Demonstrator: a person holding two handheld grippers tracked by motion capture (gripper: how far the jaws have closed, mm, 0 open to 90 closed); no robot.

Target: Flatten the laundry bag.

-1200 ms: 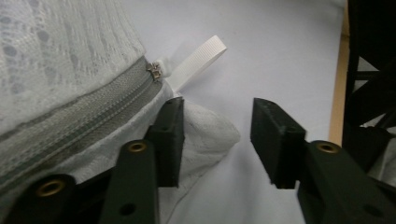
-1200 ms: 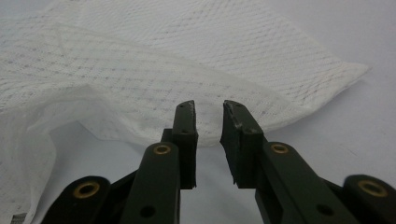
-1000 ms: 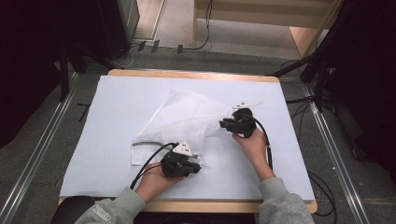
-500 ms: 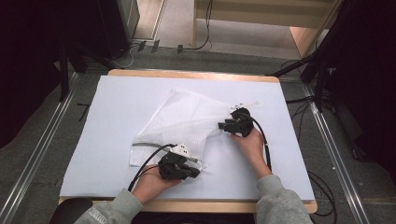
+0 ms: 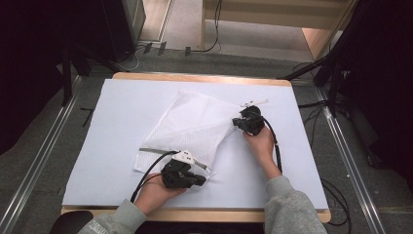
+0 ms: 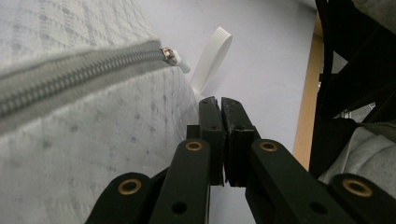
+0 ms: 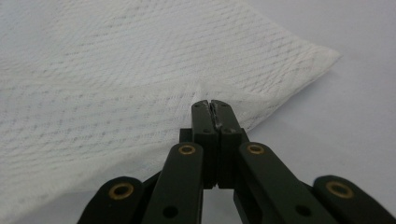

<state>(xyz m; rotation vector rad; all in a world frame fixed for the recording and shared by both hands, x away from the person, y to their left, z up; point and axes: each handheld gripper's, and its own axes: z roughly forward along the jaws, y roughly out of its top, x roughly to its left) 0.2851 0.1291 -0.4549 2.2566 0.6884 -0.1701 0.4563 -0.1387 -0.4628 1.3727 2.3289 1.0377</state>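
Nearest the lower edge of the high view, the left hand-held gripper (image 5: 202, 179) lies low at the near corner of the mesh bag (image 5: 195, 124), jaws pressed together. In its own view the tips (image 6: 220, 103) sit right against the bag's edge, and I cannot tell whether any fabric is pinched between them. Just beyond those tips run the grey zipper (image 6: 84, 70) and a white ribbon loop (image 6: 212, 58) at the zipper's end. The bag lies flat and slightly skewed at the centre of the white-covered surface (image 5: 122, 97), reaching toward the upper middle of the frame. Farther up, right of centre, the right hand-held gripper (image 5: 235, 122) meets the bag's right edge. Its jaws have just been closing and now stand clamped together (image 7: 211, 105), with the mesh puckered at the tips, so a fold of fabric is held there. Assessment: the bag is judged light, limp and thin, liable to sag and bunch when lifted and to slide easily over the smooth cover. The open weave could snag or stretch under a hard pull. Best purchase is judged to be the seamed edges, the corners or the zipper tape, which are firmer than the mesh panel; the ribbon loop is another option.
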